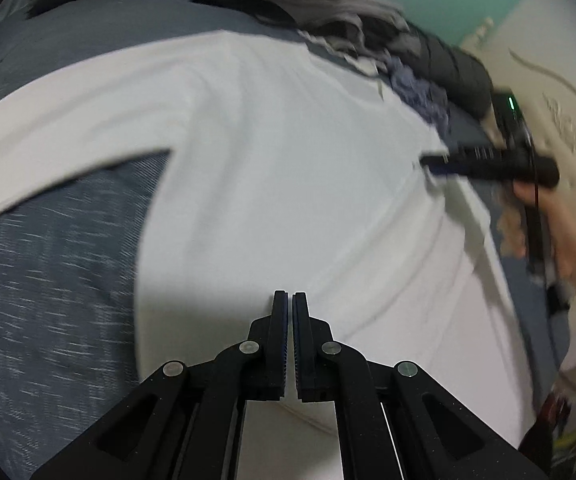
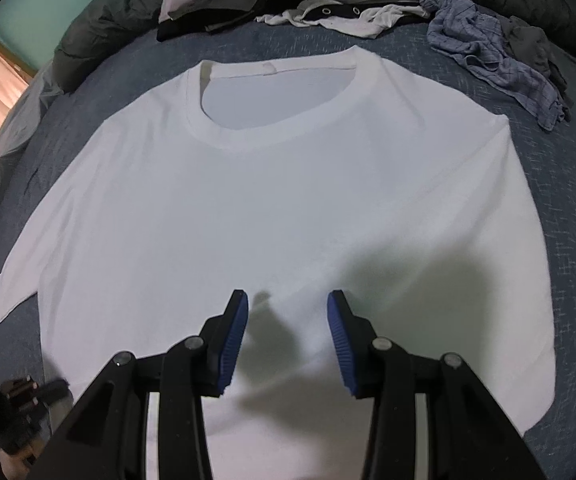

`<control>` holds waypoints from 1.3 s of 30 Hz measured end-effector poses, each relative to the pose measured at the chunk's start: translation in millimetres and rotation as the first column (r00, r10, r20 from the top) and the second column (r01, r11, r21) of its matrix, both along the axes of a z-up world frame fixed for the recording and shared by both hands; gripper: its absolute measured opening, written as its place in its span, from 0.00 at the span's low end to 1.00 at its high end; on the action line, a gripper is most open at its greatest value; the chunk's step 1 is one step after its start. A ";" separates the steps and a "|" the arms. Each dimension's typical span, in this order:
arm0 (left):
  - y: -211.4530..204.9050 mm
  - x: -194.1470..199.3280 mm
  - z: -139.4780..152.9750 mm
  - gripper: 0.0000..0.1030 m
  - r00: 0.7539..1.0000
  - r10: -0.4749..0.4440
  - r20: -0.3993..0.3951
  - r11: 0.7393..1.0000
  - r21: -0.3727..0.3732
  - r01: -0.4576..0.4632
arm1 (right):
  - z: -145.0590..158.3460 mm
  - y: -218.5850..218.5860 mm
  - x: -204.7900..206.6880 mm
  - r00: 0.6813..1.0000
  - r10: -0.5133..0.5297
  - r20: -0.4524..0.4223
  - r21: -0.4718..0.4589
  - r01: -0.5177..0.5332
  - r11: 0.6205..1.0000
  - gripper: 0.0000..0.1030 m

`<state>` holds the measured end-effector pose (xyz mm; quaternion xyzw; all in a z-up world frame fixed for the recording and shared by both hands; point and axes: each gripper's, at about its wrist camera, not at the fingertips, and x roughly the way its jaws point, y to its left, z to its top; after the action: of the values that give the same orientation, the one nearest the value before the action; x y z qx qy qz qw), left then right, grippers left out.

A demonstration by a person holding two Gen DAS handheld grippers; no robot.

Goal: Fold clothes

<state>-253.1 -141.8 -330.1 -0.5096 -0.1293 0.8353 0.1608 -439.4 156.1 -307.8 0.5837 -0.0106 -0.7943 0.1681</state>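
The white T-shirt [image 2: 271, 208] lay flat across mid-frame on the blue bedspread [image 2: 568, 240]. My left gripper [image 1: 290, 300] was pressed together, empty; my right gripper [image 2: 288, 300] hung spread above it. Limp, light cotton, I judged: best pinched at shoulder seam or hem.

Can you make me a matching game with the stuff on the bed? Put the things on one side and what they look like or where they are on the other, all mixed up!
Things:
1. white T-shirt
2. blue checked cloth
3. left gripper
4. right gripper

Descriptions:
A. crumpled up beyond the shirt's shoulder
B. jaws shut, nothing between them
C. spread flat on the blue bedcover
D. jaws open above the shirt

Right pairs: 1-C, 2-A, 3-B, 4-D
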 end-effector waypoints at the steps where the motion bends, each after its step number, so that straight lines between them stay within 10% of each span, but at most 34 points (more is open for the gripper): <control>1: 1.7 1.0 -1.5 0.02 1.000 -0.005 0.002 1.000 -0.010 0.005 | -2.5 -2.5 -1.8 1.000 0.000 0.010 0.012 0.000 1.000 0.39; 7: 1.9 3.0 -2.1 0.02 1.000 -0.004 0.008 1.000 -0.015 0.004 | -2.2 -0.5 -5.5 1.000 -0.017 0.005 0.025 0.017 1.000 0.04; 21: -3.1 7.5 -2.8 0.03 1.000 0.007 0.012 1.000 -0.004 -0.007 | 27.8 -15.0 -17.4 0.996 0.006 -0.086 -0.050 -0.011 0.999 0.00; 24: -3.1 7.6 -2.2 0.05 1.000 0.011 0.011 1.000 0.000 -0.011 | 22.2 -9.0 -13.4 0.999 0.003 -0.036 0.010 -0.002 1.000 0.08; 27: -0.6 9.0 -0.2 0.15 1.000 0.007 0.004 1.000 -0.002 -0.007 | 19.1 0.3 -5.3 0.999 -0.029 -0.022 0.022 0.029 0.999 0.45; 31: 4.7 11.9 2.3 0.18 1.000 -0.004 -0.008 1.000 -0.030 0.004 | 8.6 8.0 -4.1 0.997 -0.069 0.017 0.001 0.069 0.998 0.47; 35: 12.7 10.4 2.2 0.18 1.000 -0.024 -0.016 0.998 -0.063 0.023 | -0.7 5.0 -6.0 0.996 -0.079 0.037 0.017 0.078 0.997 0.10; 39: 14.3 12.1 1.5 0.18 0.999 -0.040 -0.021 0.997 -0.073 0.038 | -3.0 -2.0 -8.1 0.997 -0.062 0.039 0.029 0.061 0.998 0.01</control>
<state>-240.9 -127.6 -328.5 -0.5079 -0.0871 0.8420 0.1599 -447.5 154.0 -310.8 0.6009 -0.0209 -0.7875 0.1351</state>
